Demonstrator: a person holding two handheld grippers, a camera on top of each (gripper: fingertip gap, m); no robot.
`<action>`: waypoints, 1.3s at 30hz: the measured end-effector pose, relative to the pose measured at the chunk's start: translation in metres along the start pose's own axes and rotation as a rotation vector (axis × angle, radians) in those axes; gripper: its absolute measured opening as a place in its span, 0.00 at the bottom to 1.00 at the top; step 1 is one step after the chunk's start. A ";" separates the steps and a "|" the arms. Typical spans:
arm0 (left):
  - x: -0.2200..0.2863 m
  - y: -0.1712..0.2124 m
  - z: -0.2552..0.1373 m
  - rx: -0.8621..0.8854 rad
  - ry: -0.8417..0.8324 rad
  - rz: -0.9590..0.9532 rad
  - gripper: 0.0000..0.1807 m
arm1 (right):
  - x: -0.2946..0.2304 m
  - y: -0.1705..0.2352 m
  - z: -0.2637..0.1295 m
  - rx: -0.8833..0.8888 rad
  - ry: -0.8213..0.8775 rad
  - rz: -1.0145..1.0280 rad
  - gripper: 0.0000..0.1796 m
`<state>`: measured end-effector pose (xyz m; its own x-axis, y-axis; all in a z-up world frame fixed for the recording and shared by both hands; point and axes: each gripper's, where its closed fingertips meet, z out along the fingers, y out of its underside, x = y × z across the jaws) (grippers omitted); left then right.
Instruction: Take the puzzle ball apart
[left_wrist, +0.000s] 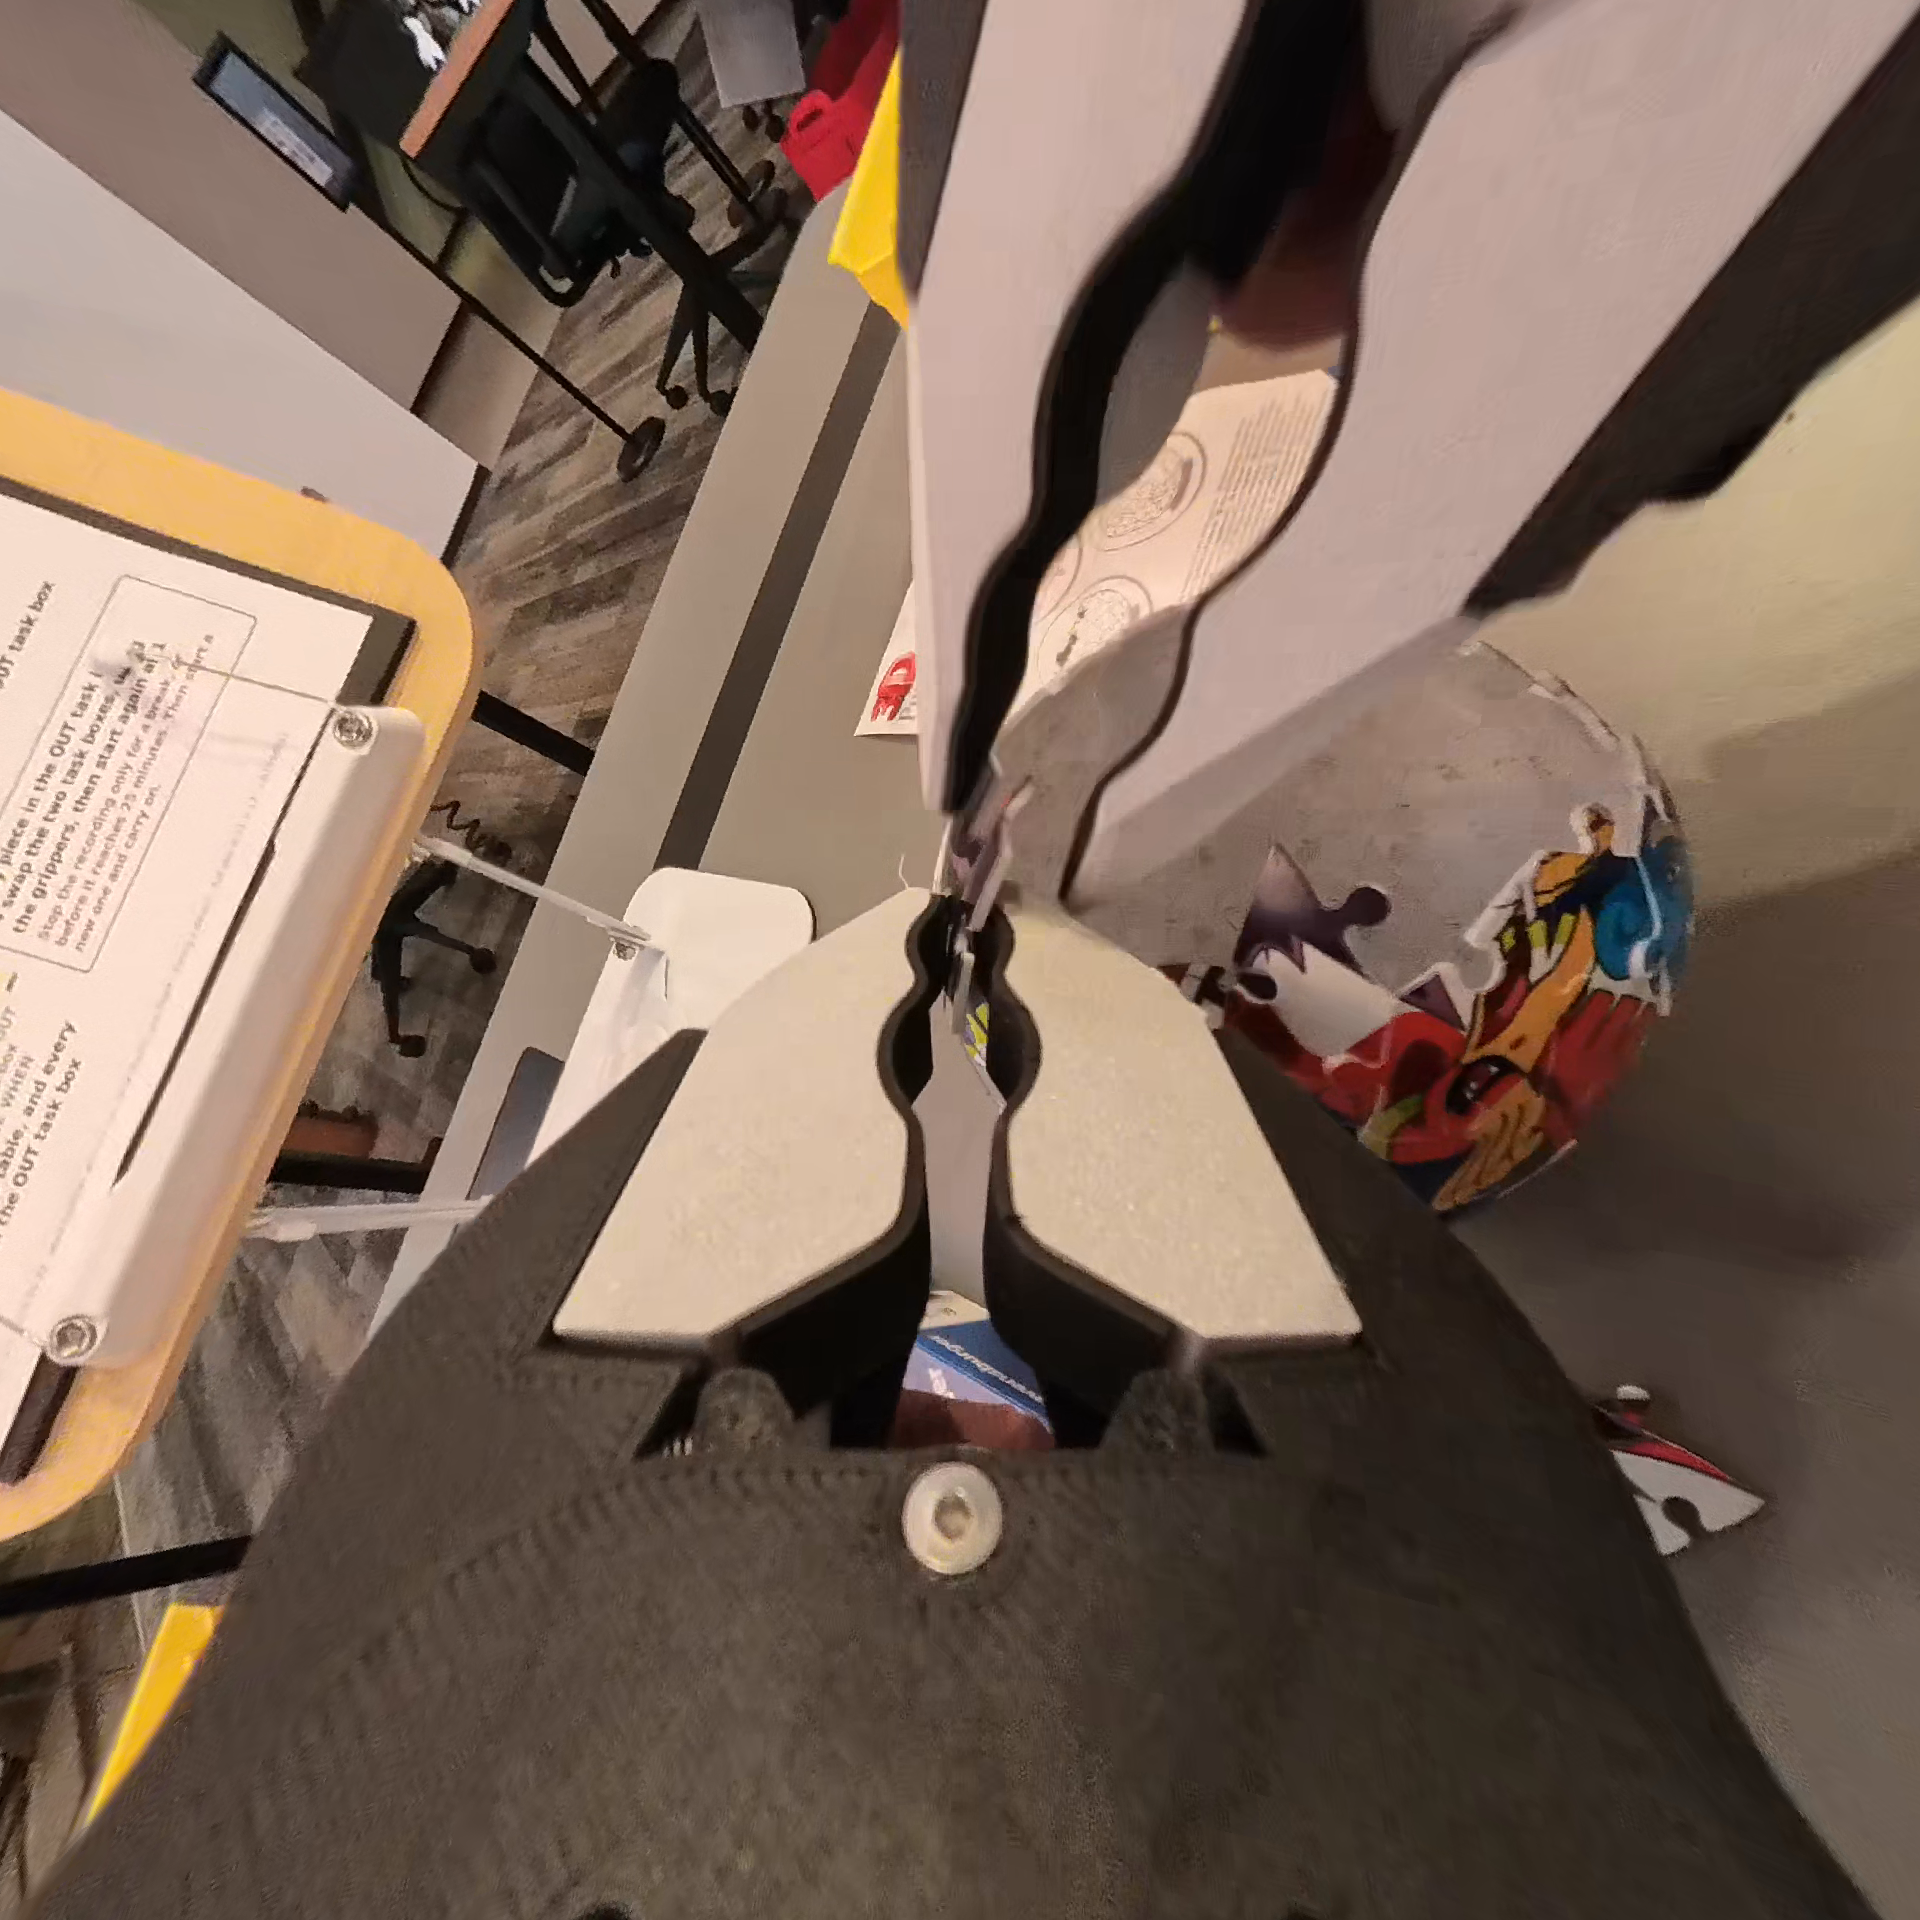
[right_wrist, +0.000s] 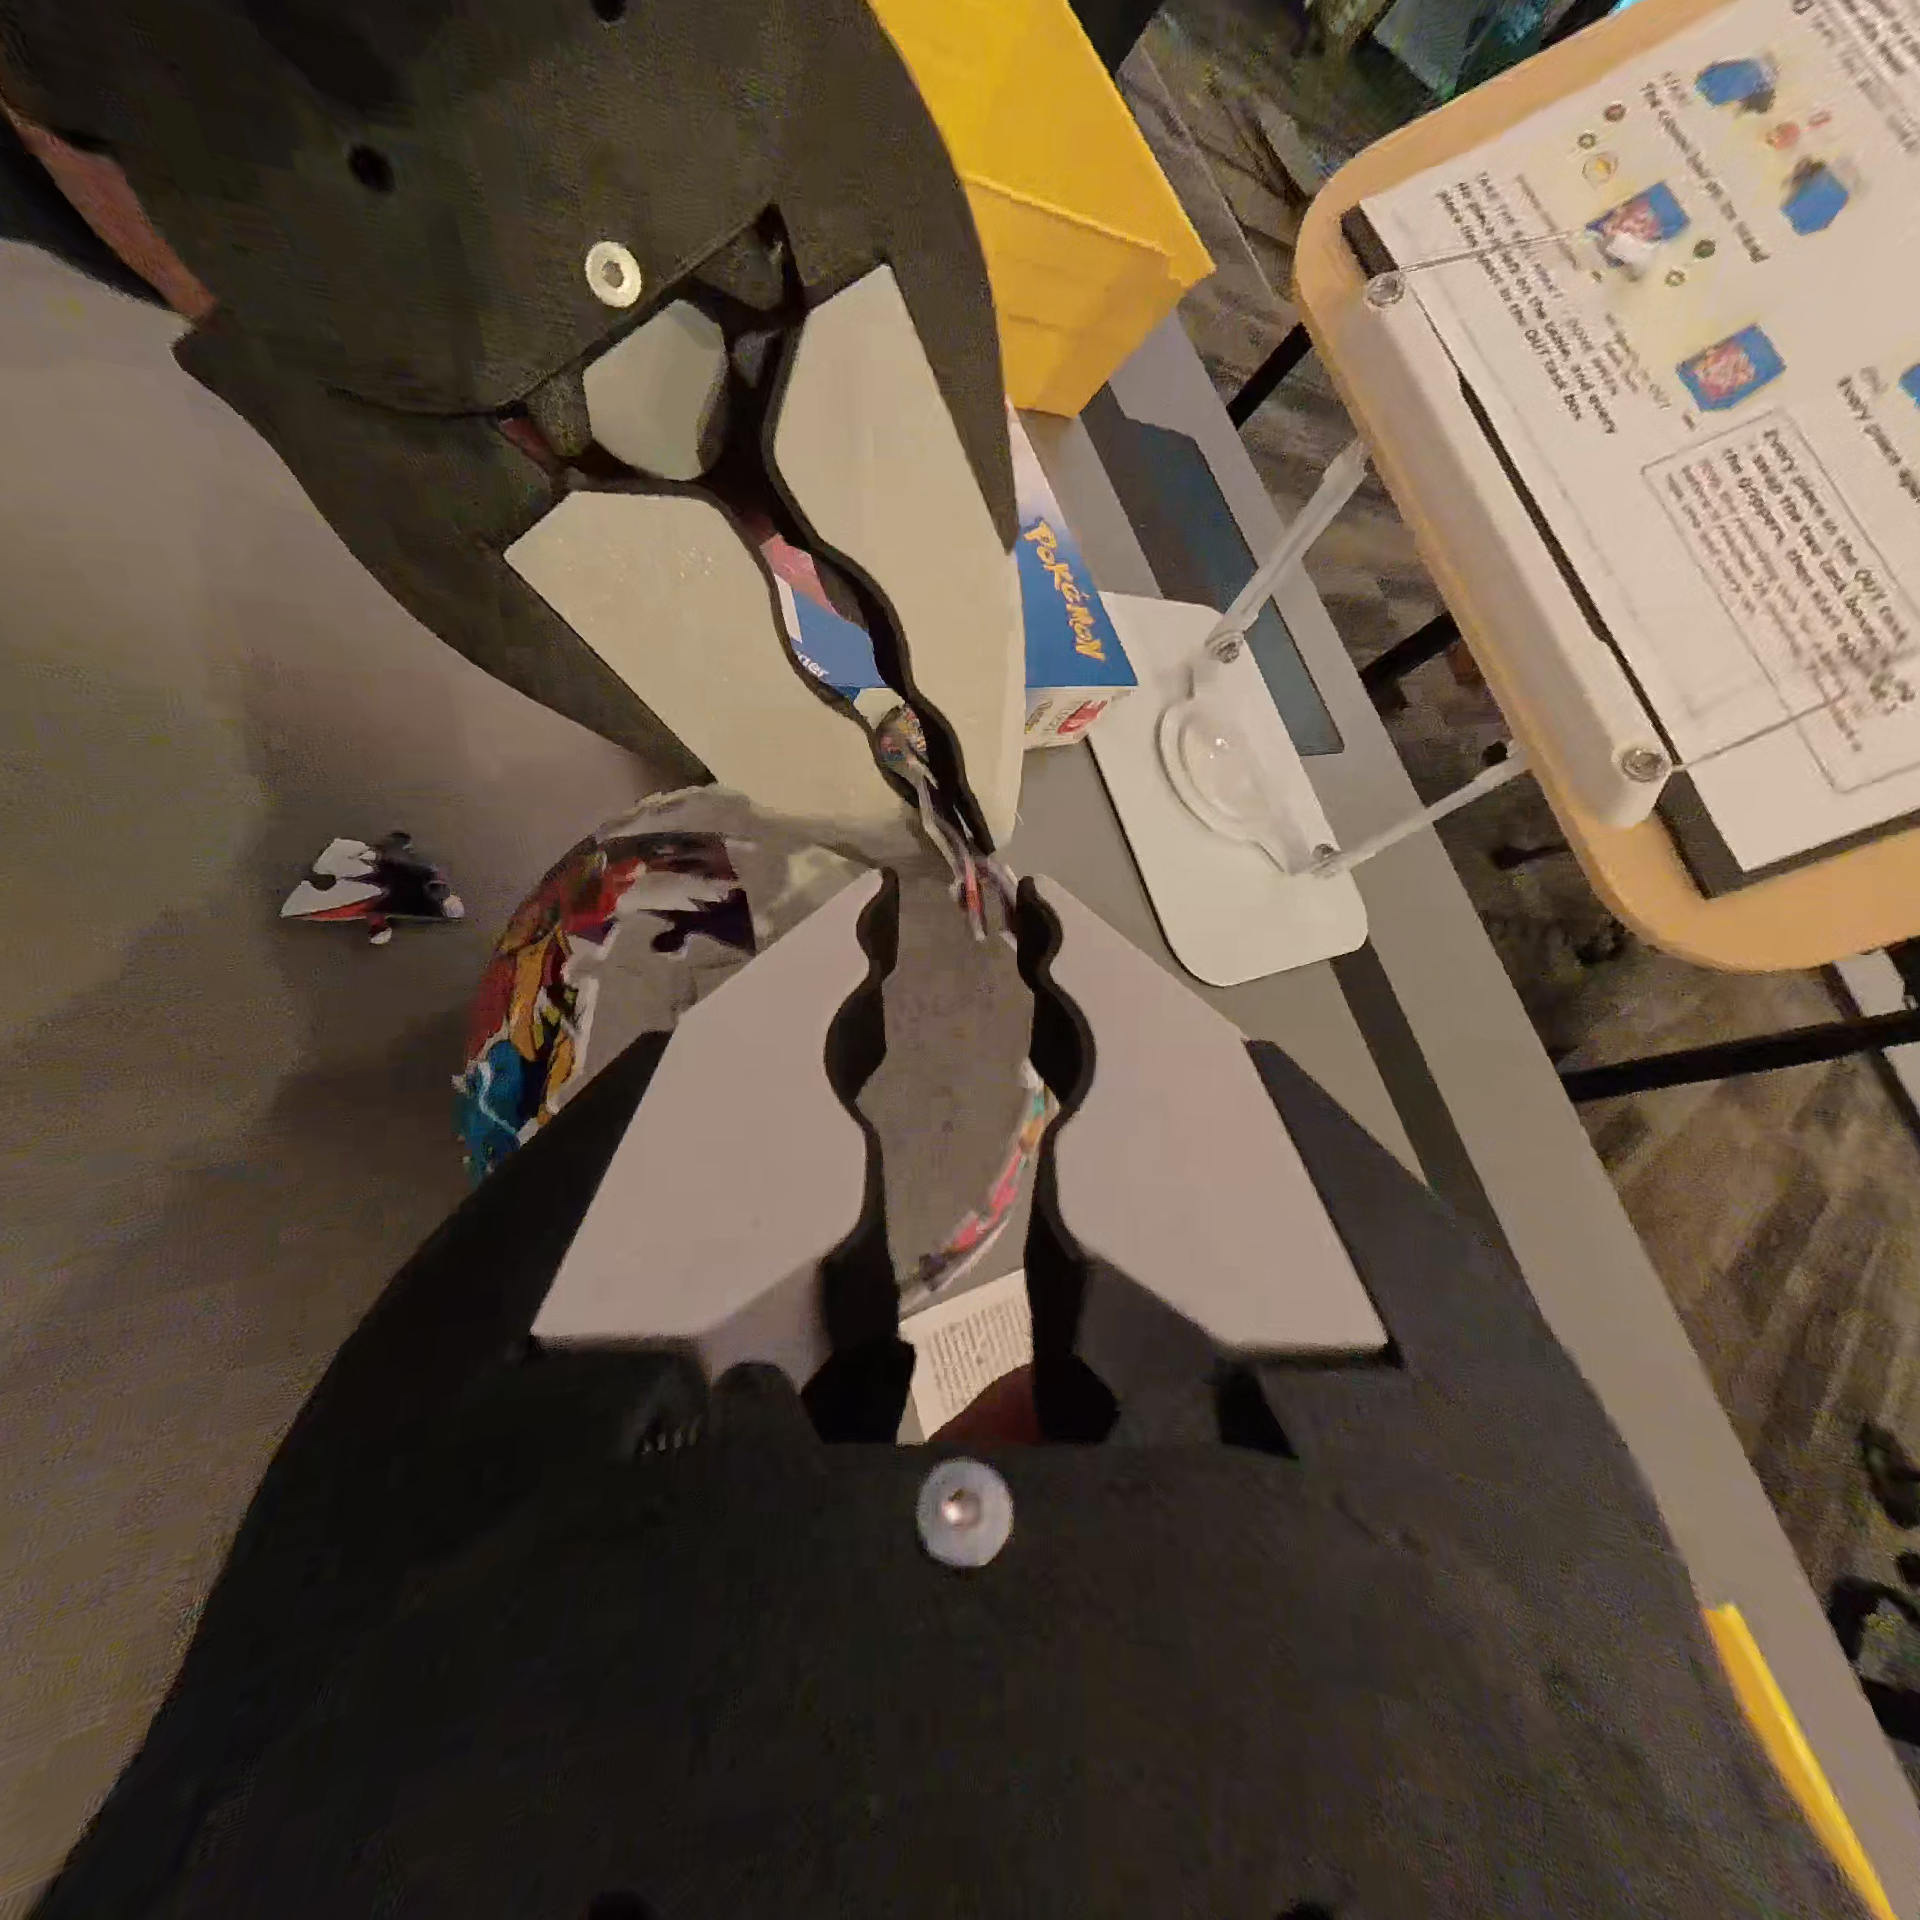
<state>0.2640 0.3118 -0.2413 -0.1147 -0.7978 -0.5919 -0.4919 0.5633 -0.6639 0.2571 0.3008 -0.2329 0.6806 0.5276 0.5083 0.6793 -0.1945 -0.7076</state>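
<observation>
The puzzle ball (left_wrist: 1507, 987) lies on the grey table, partly opened, with its grey inside showing; it also shows in the right wrist view (right_wrist: 551, 987). My left gripper (left_wrist: 951, 925) is shut on a small group of puzzle pieces (left_wrist: 971, 966), held edge-on above the ball. My right gripper (right_wrist: 956, 894) faces it tip to tip and stands slightly open. The end of the held pieces (right_wrist: 977, 883) sits between its fingertips, close to the right one. One loose piece (right_wrist: 369, 883) lies on the table beside the ball.
A yellow bin (right_wrist: 1060, 208) and a blue box (right_wrist: 1070, 613) stand near the table edge. A white stand base (right_wrist: 1236, 831) carries an instruction board (right_wrist: 1558, 520) past the edge. A printed sheet (left_wrist: 1247, 457) lies behind the ball. Less than 4 cm separates the two grippers' tips.
</observation>
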 end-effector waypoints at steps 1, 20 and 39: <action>-0.001 0.002 0.001 -0.019 0.000 0.010 0.02 | 0.001 0.001 0.004 -0.013 0.014 -0.036 0.10; -0.005 0.006 0.004 0.021 0.060 -0.196 0.13 | 0.035 -0.007 -0.040 0.316 -0.113 0.621 0.00; 0.000 -0.075 -0.033 0.490 0.420 -0.672 0.07 | 0.039 -0.048 -0.083 0.626 -0.262 0.794 0.00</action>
<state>0.2724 0.2620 -0.1763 -0.2874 -0.9479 0.1372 -0.1600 -0.0937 -0.9827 0.2740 0.2620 -0.1381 0.7373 0.6132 -0.2836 -0.2517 -0.1402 -0.9576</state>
